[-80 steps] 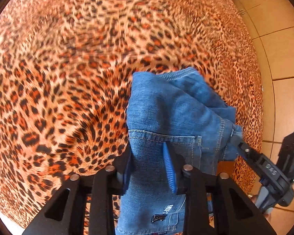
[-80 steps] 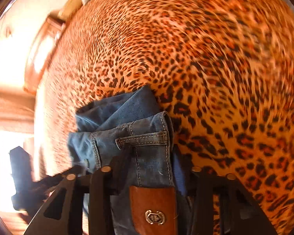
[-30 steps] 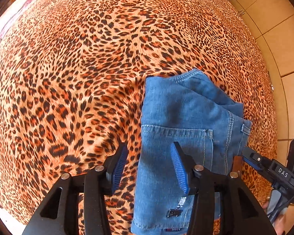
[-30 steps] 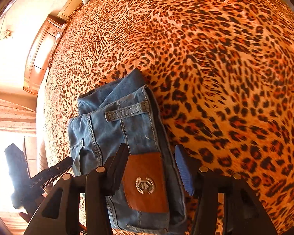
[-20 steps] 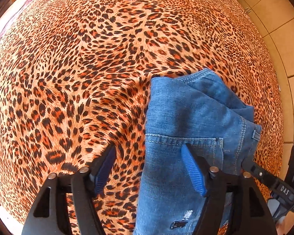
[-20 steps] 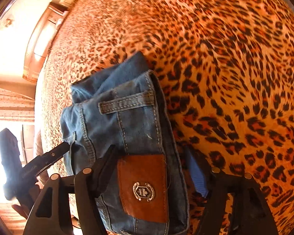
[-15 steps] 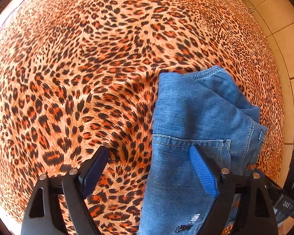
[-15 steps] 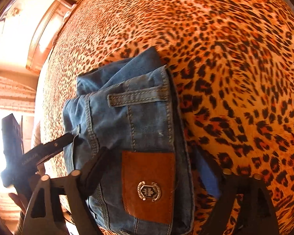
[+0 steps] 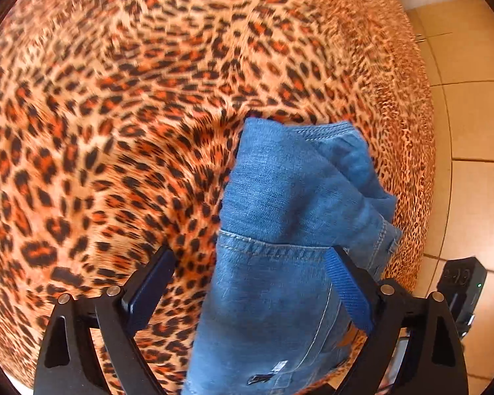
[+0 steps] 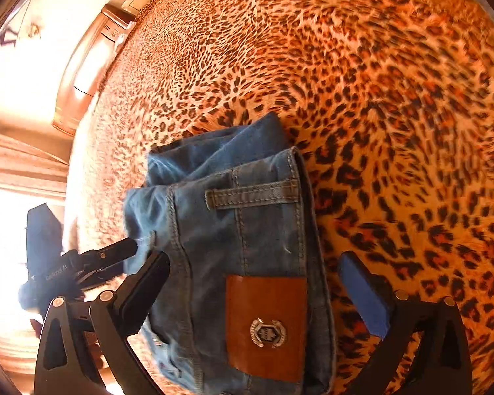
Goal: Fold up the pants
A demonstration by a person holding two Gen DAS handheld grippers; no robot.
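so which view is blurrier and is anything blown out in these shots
Left wrist view: motion smear across the leopard-print bedspread, strongest toward the top, while the folded jeans stay fairly sharp. Right wrist view: crisper overall, with the leather patch clear, but the left edge is washed out to white. Both views bulge with fisheye distortion.

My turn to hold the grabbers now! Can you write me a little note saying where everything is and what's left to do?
Left gripper: open, holding nothing, jaws over the jeans' left edge.
Right gripper: open, holding nothing, jaws either side of the waistband end, above the leather patch.
Jeans: a folded bundle lying on the leopard bedspread, near its edge by the tiled floor.
Done: folds look made, jeans set down and free.
Left: probably just tidy the loose hem sticking out at the far end, then lift away.
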